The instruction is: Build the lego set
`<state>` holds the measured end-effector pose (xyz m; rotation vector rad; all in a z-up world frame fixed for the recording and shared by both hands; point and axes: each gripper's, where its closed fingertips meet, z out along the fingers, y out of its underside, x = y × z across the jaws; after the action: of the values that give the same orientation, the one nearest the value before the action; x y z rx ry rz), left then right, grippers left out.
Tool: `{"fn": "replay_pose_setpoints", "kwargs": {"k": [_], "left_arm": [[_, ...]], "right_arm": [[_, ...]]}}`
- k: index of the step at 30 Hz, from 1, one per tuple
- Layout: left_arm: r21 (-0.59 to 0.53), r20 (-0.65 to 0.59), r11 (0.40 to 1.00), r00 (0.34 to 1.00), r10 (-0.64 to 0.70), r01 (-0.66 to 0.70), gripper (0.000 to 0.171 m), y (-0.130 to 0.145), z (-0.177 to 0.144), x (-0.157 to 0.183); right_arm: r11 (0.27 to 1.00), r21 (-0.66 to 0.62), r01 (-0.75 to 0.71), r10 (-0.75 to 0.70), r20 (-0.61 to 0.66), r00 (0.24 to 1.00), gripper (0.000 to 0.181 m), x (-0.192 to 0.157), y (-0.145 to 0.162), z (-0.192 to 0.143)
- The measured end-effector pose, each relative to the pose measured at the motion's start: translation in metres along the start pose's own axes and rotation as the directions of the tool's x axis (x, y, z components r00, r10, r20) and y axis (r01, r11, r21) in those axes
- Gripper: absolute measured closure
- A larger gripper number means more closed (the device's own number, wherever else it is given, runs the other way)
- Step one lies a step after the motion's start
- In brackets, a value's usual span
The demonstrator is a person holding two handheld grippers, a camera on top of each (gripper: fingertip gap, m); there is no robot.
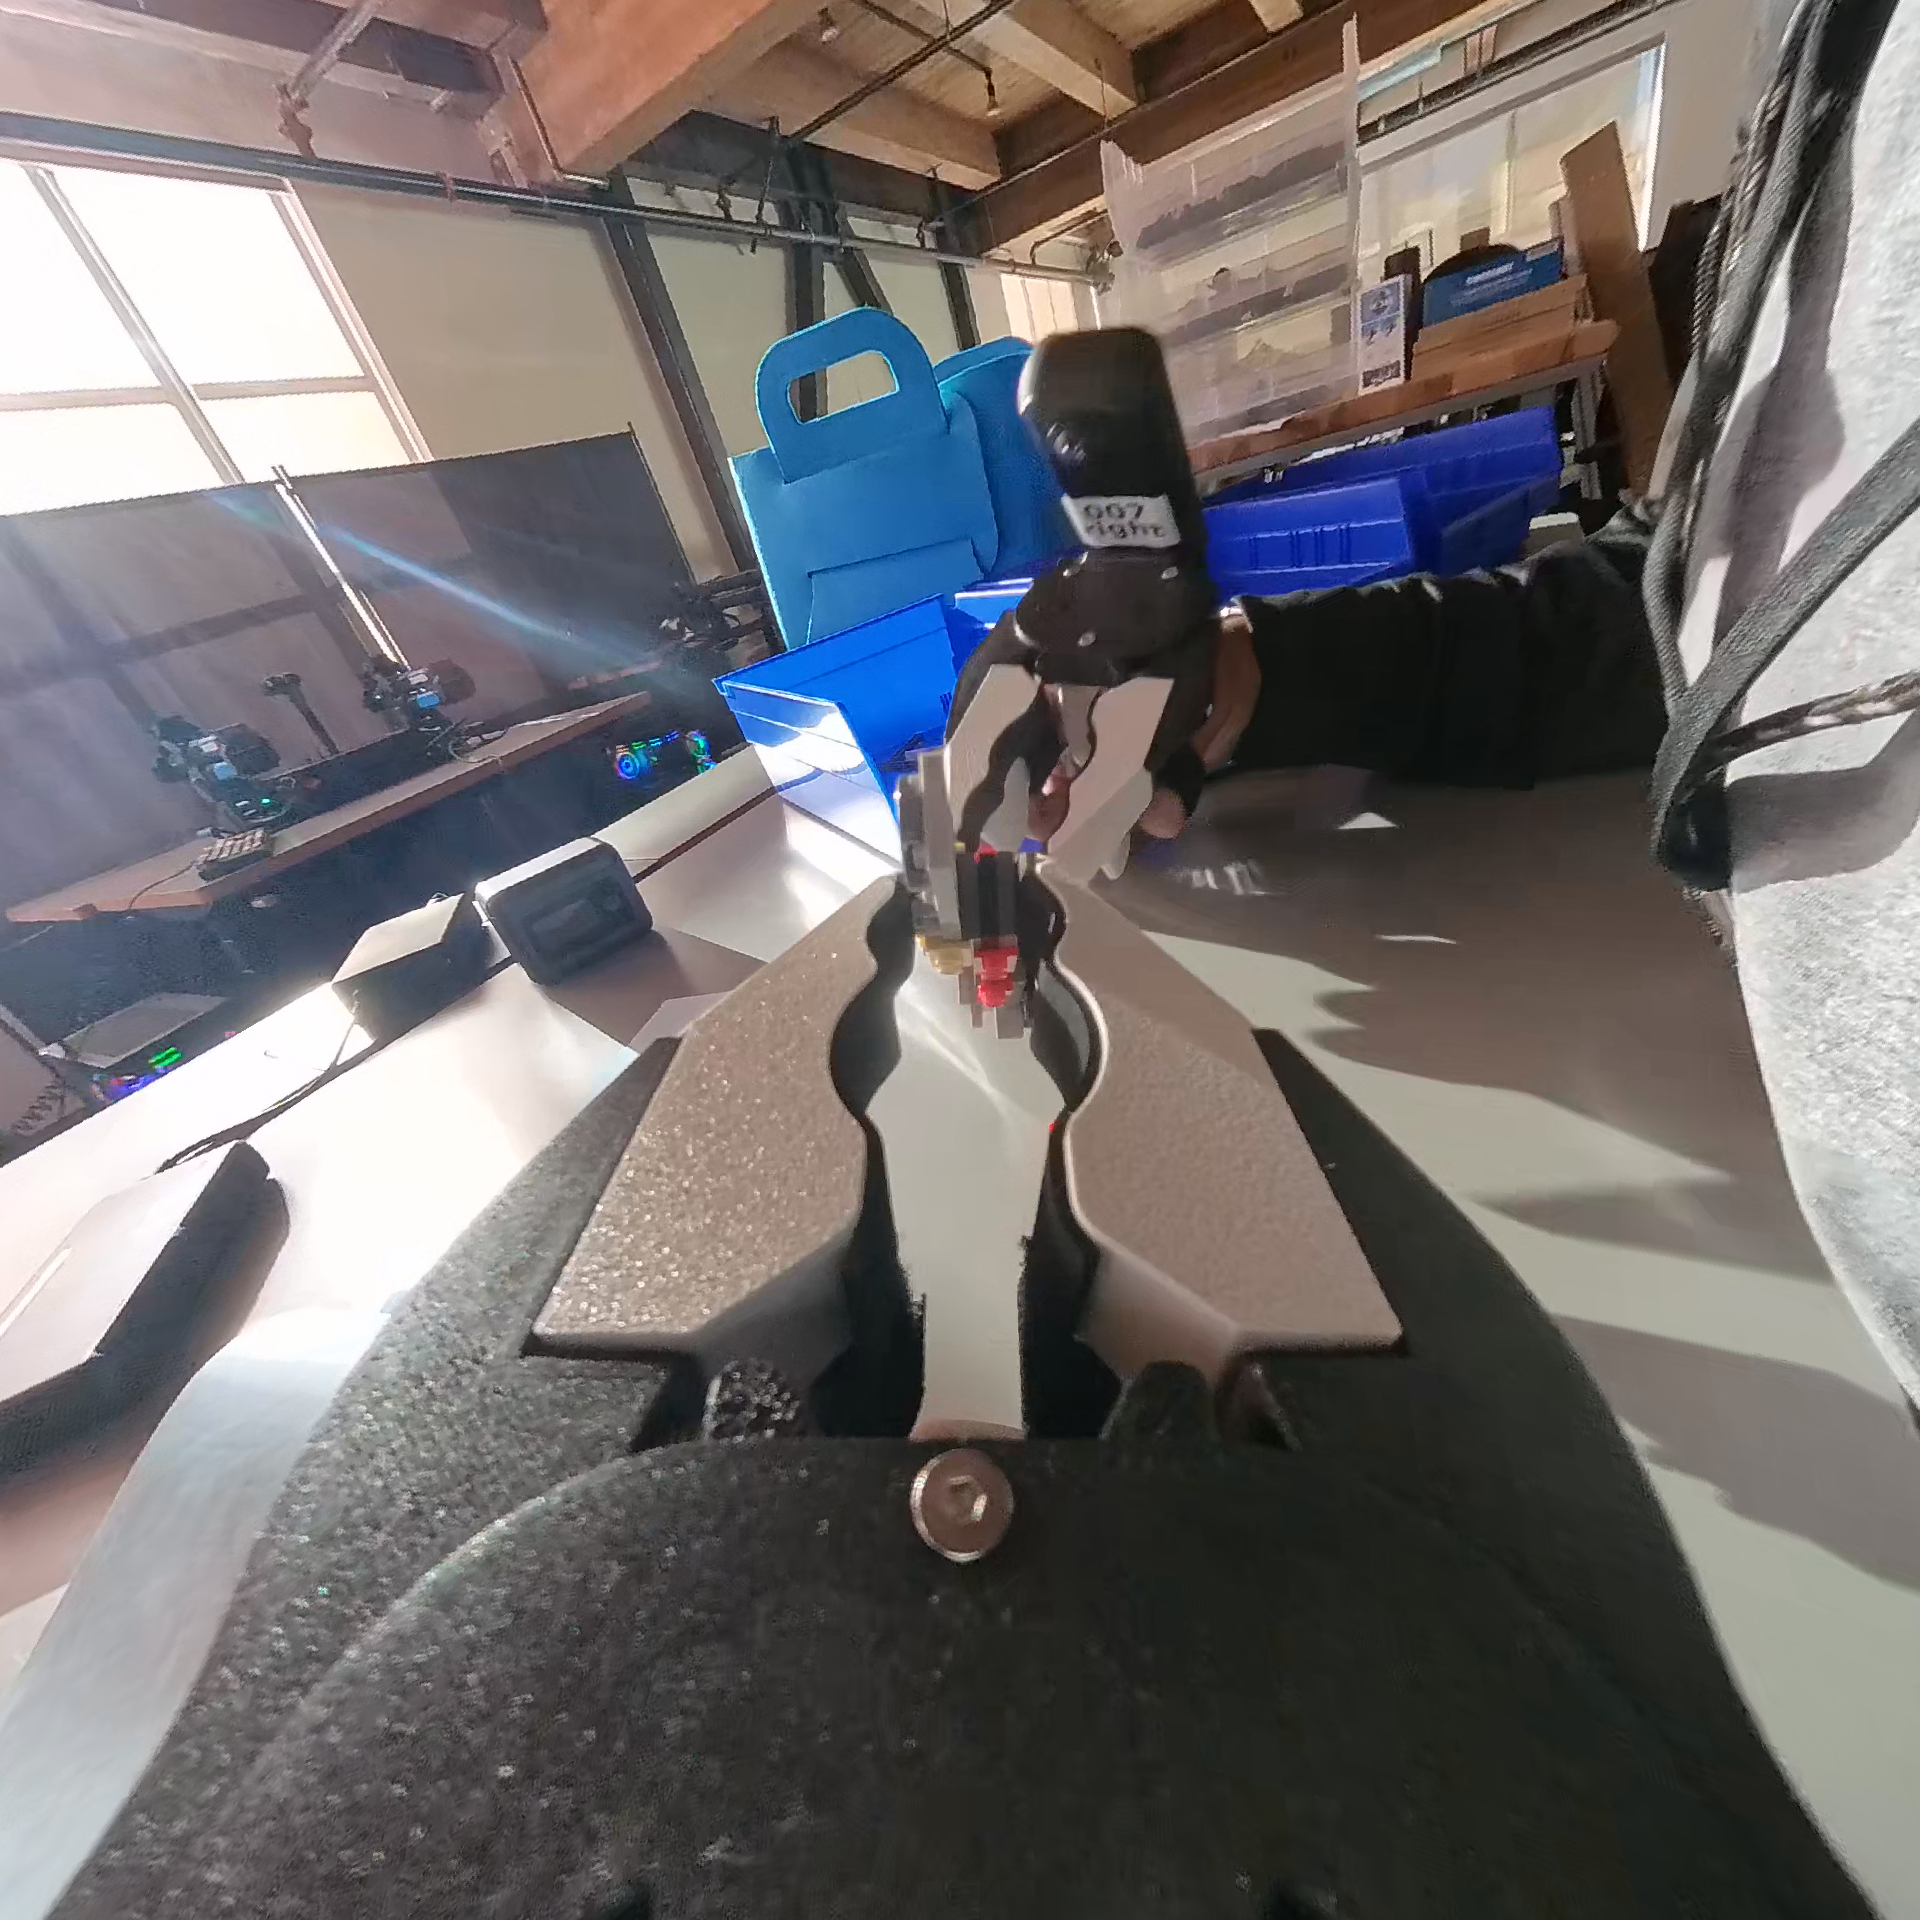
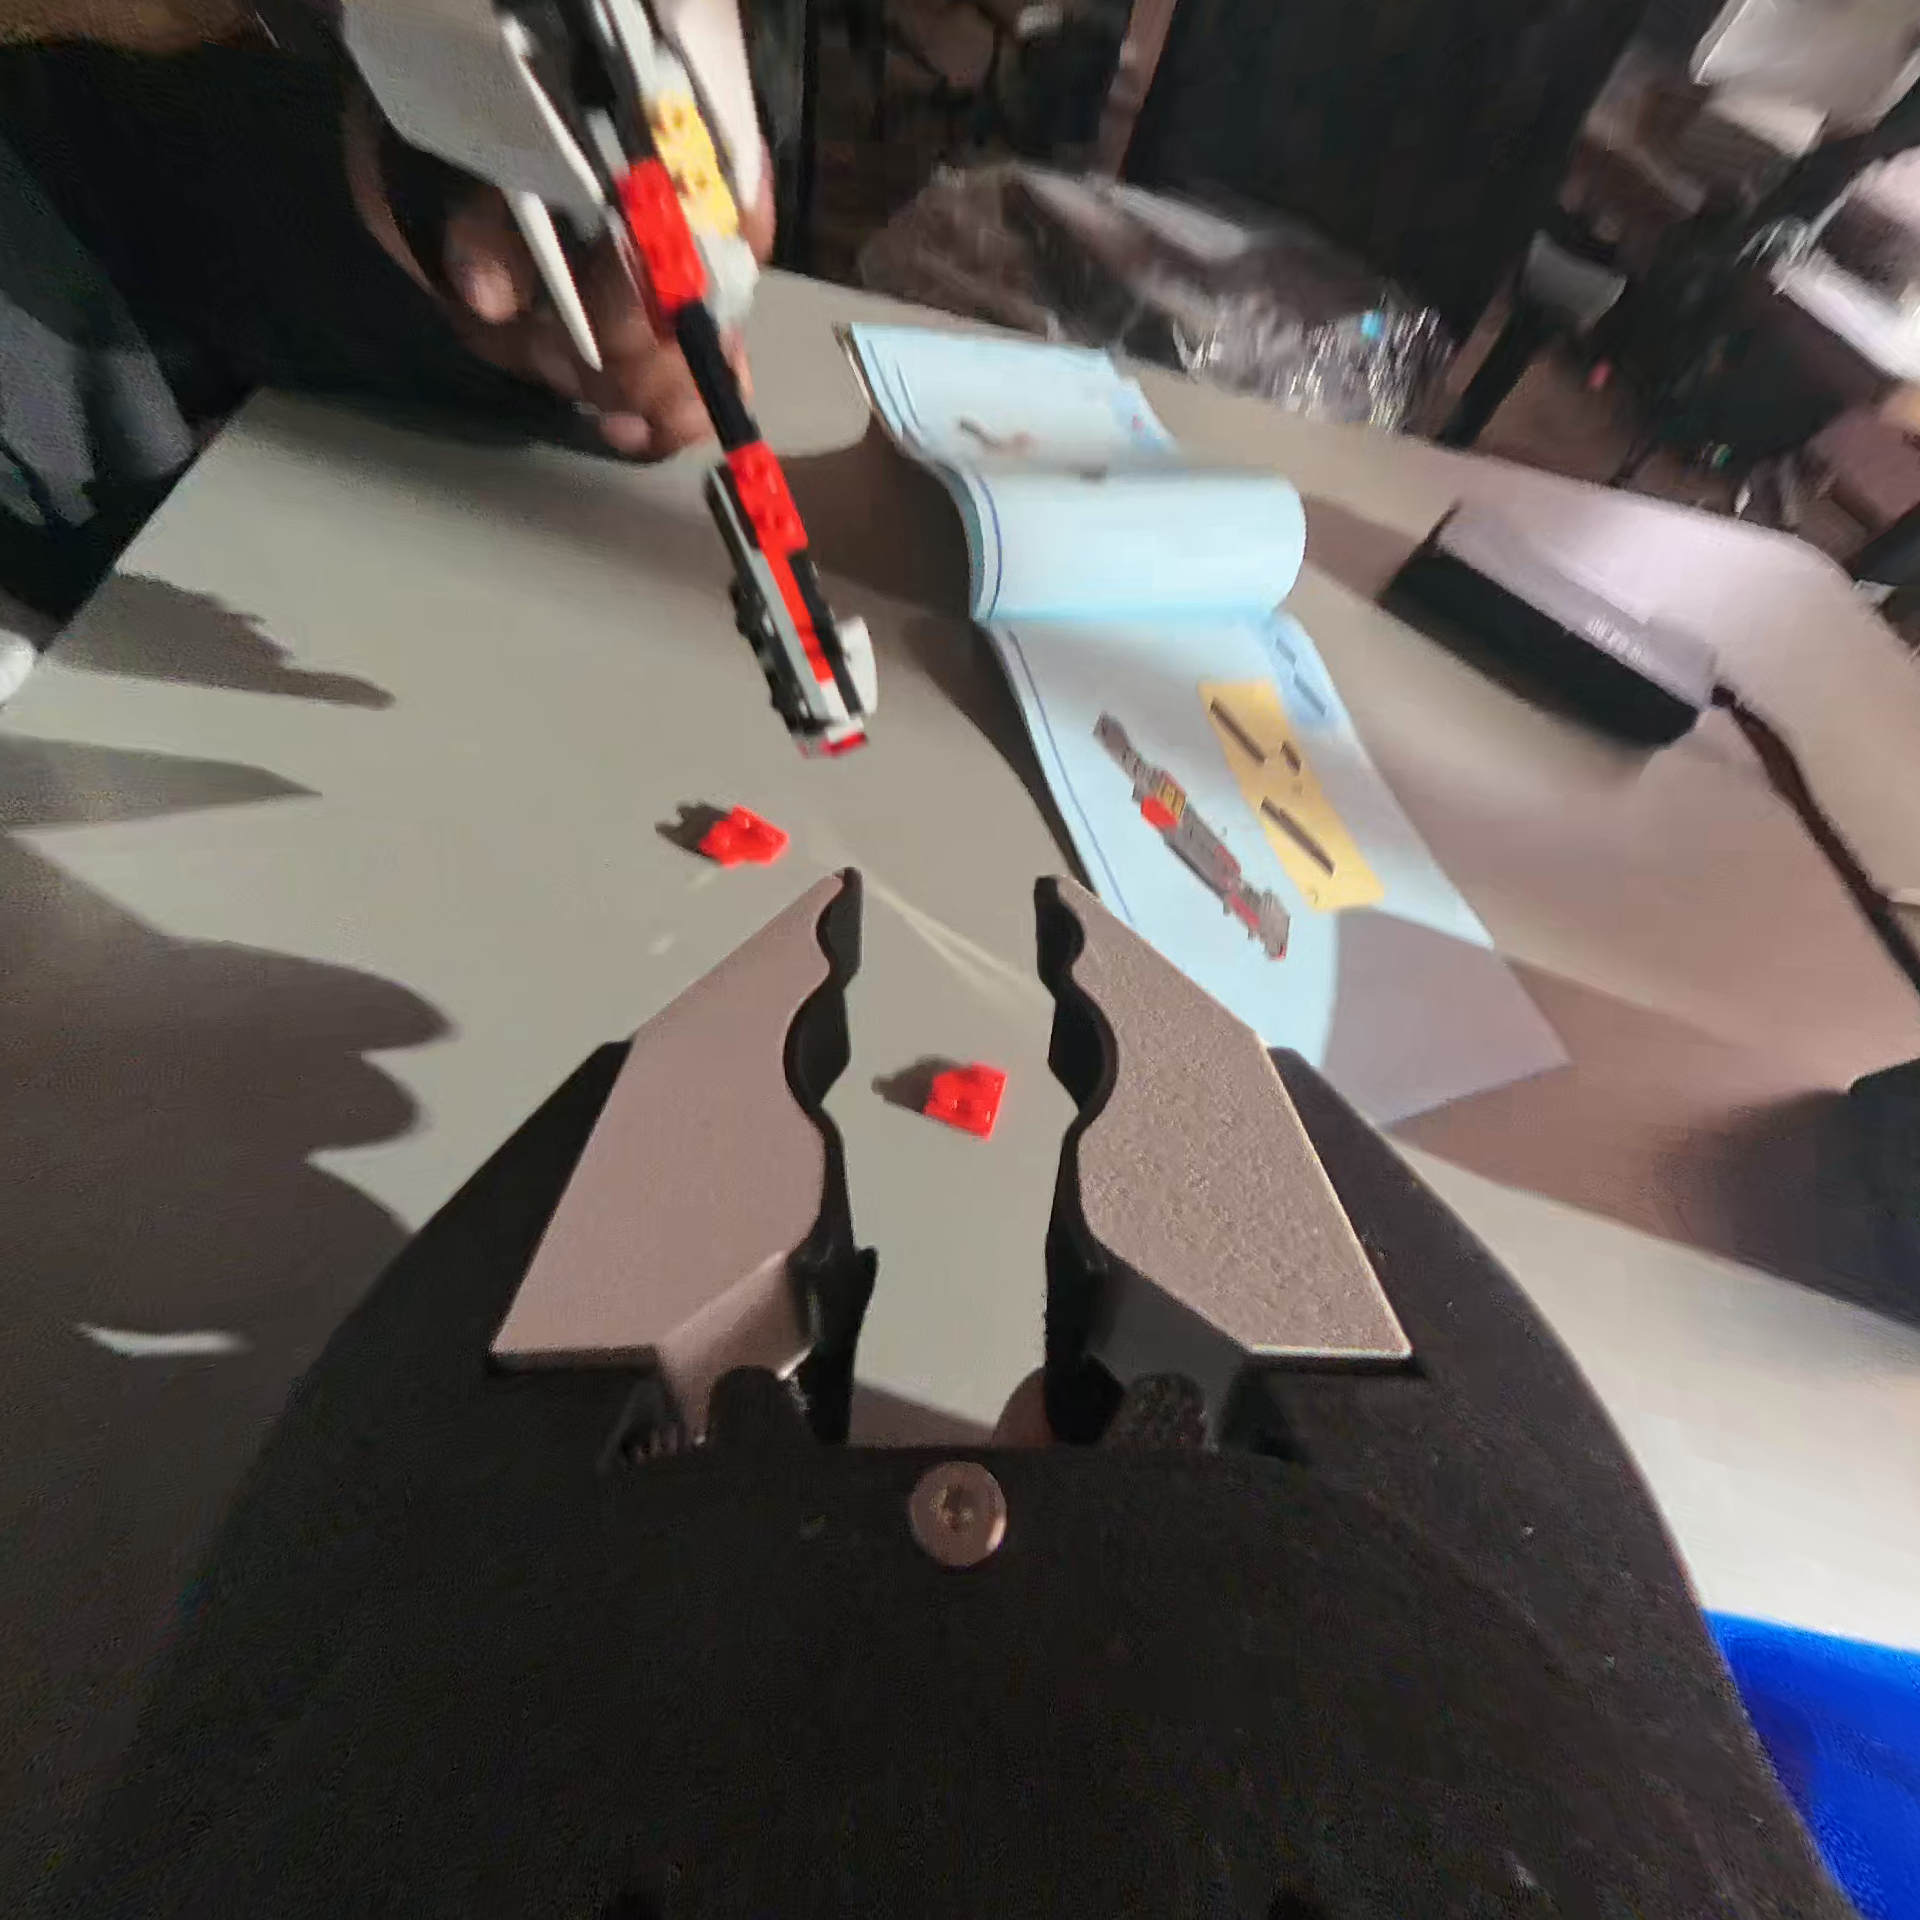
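My left gripper (image 1: 971, 914) is shut on a long lego assembly (image 1: 977, 935) of red, black, grey and white bricks. In the right wrist view the left gripper (image 2: 644, 135) holds the assembly (image 2: 774, 540) slanting down, its low end just above the grey table (image 2: 416, 623). My right gripper (image 2: 945, 894) is open and empty above the table. A loose red plate (image 2: 966, 1099) lies below the gap between its fingers. A second red plate (image 2: 743, 834) lies just beyond the left fingertip. In the left wrist view the right gripper (image 1: 1044, 852) points down right behind the assembly.
An open light-blue instruction booklet (image 2: 1143, 623) lies right of the assembly. A black box (image 2: 1558, 623) sits at the far right. Blue bins (image 1: 831, 696) and a blue felt bag (image 1: 873, 488) stand behind the right gripper. Two dark boxes (image 1: 566, 914) sit at the left. A person's dark sleeve (image 1: 1455, 675) crosses the right. My right fingertips sit around 12 cm from my left ones.
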<state>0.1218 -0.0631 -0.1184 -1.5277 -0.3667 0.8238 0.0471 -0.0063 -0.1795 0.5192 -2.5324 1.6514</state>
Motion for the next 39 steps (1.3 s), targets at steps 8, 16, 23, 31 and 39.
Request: {"fn": "replay_pose_setpoints", "kwargs": {"k": [8,16,23,31,39], "left_arm": [[-0.068,0.009,0.990,0.993,0.121,-0.120,0.152,0.010,0.006,0.006],[-0.115,-0.026,0.958,0.965,0.261,-0.262,0.151,0.020,0.011,0.021],[-0.097,-0.040,0.948,0.953,0.300,-0.302,0.151,0.019,0.012,0.027],[-0.111,-0.032,0.942,0.949,0.315,-0.317,0.151,0.021,0.014,0.027],[-0.088,0.029,0.961,0.964,0.266,-0.263,0.135,0.015,0.011,0.016]], "right_arm": [[0.956,0.202,0.214,-0.211,-0.036,0.977,0.146,-0.033,-0.049,0.019],[0.937,0.143,0.319,-0.316,-0.043,0.948,0.151,-0.048,-0.042,0.038],[0.927,0.113,0.358,-0.351,-0.077,0.933,0.161,-0.047,-0.039,0.044],[0.904,0.078,0.421,-0.411,-0.121,0.904,0.165,-0.045,-0.037,0.049],[0.857,0.006,0.516,-0.499,-0.241,0.832,0.167,-0.028,-0.035,0.045]]}}
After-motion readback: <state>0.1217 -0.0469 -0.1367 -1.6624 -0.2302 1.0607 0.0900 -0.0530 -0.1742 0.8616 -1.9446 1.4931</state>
